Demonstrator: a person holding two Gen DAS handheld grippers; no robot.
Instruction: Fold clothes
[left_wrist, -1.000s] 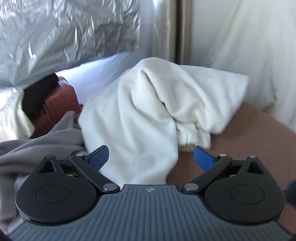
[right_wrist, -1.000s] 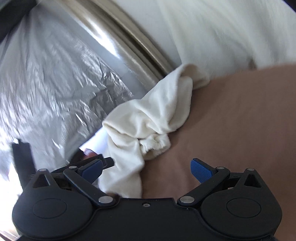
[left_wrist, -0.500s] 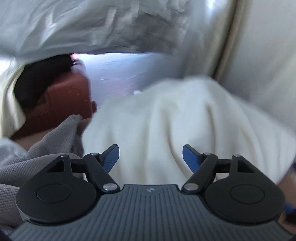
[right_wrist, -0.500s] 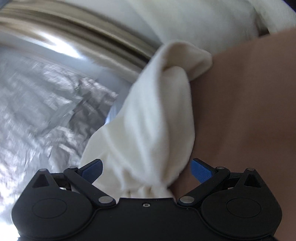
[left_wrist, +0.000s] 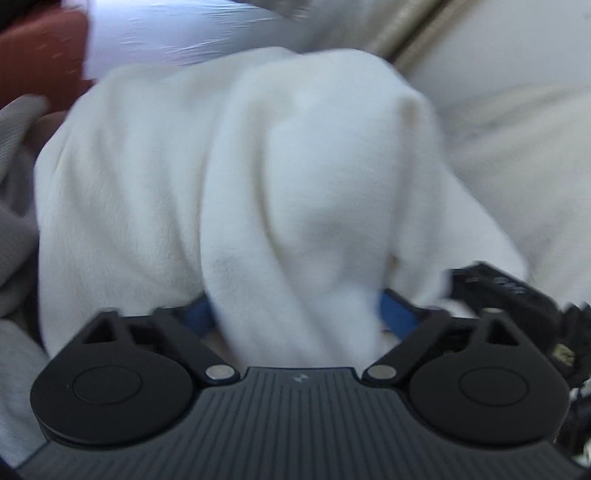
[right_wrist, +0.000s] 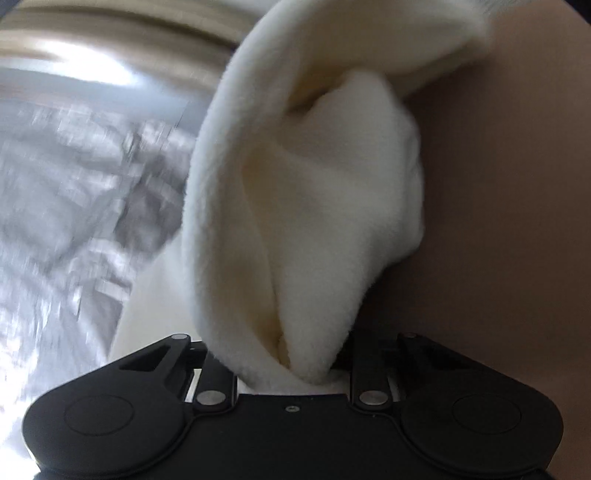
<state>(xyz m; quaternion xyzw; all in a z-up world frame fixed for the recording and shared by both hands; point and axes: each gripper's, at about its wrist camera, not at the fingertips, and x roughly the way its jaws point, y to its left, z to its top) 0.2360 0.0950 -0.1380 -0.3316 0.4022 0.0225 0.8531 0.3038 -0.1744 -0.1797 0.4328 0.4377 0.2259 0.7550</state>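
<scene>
A cream-white fleece garment (left_wrist: 277, 184) lies bunched on a brown surface (right_wrist: 498, 221). My left gripper (left_wrist: 297, 315) is pushed into it from the near side. Its blue fingertips (left_wrist: 397, 314) stand wide apart with a thick fold between them, and I see no squeeze. My right gripper (right_wrist: 291, 354) is closing its jaws on another fold of the same garment (right_wrist: 314, 221). That fold is pinched narrow between the drawn-in fingers, and cloth hides the tips. The right gripper's black body (left_wrist: 517, 295) shows at the right edge of the left wrist view.
A grey garment (left_wrist: 14, 221) lies to the left of the white one. A red-brown object (left_wrist: 40, 55) sits behind it. Crinkled silver foil (right_wrist: 74, 184) and a metal rail (right_wrist: 110, 22) rise at the back, and pale cloth (left_wrist: 517, 147) hangs on the right.
Both grippers have moved forward and down into the white garment. The right jaws went from wide open to narrow around a fold. The left jaws narrowed a little, and cloth now fills their gap.
</scene>
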